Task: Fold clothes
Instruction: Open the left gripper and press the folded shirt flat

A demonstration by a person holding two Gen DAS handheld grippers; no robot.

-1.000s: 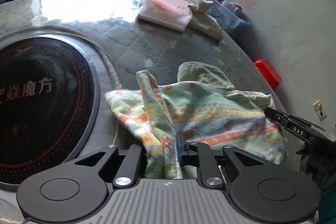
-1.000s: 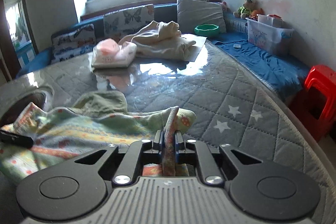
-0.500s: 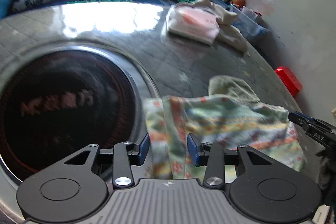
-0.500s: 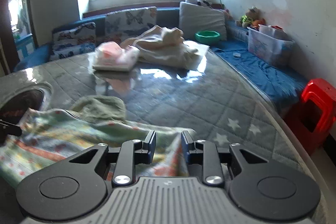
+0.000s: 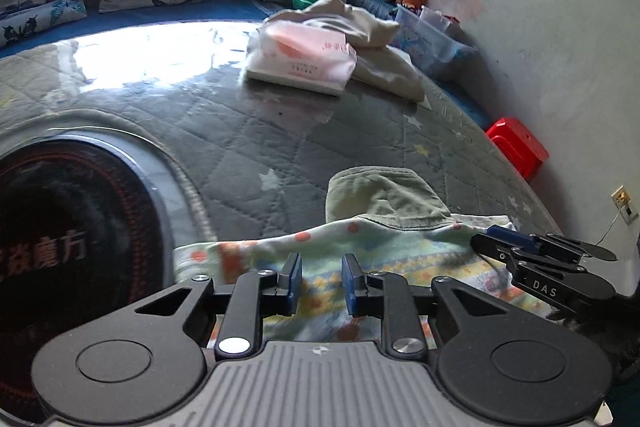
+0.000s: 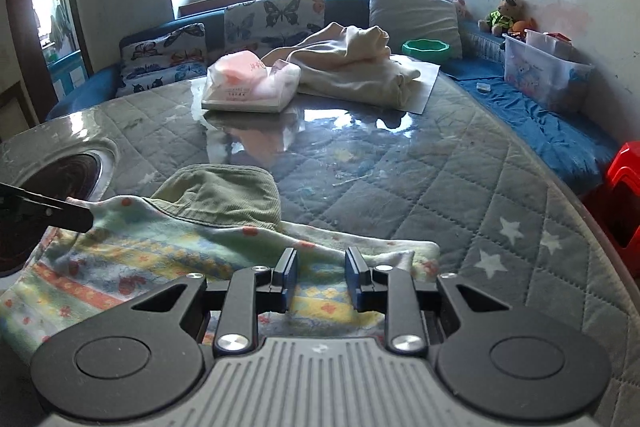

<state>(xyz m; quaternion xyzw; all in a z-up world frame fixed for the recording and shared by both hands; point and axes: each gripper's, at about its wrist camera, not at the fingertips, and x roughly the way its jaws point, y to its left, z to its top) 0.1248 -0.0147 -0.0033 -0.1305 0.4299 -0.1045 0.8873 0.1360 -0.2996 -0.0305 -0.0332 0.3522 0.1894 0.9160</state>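
A flowered, striped cloth lies flat at the near edge of the quilted table, its far edge over an olive-green garment. My left gripper hovers over the cloth's left part; its jaws are closing with nothing pinched between the blue pads. My right gripper stands open over the cloth's right corner, gripping nothing. Each gripper shows in the other's view: the right gripper at the cloth's right end, the left gripper at its left end.
At the table's far side sit a pink-and-white packet and a heap of cream clothes. A dark round panel is set into the table on the left. A red stool stands off the right edge, with cushions and a plastic box behind.
Both grippers were shut on raised folds of the flowered cloth. They have let go and drawn back a little, and the cloth now lies flat.
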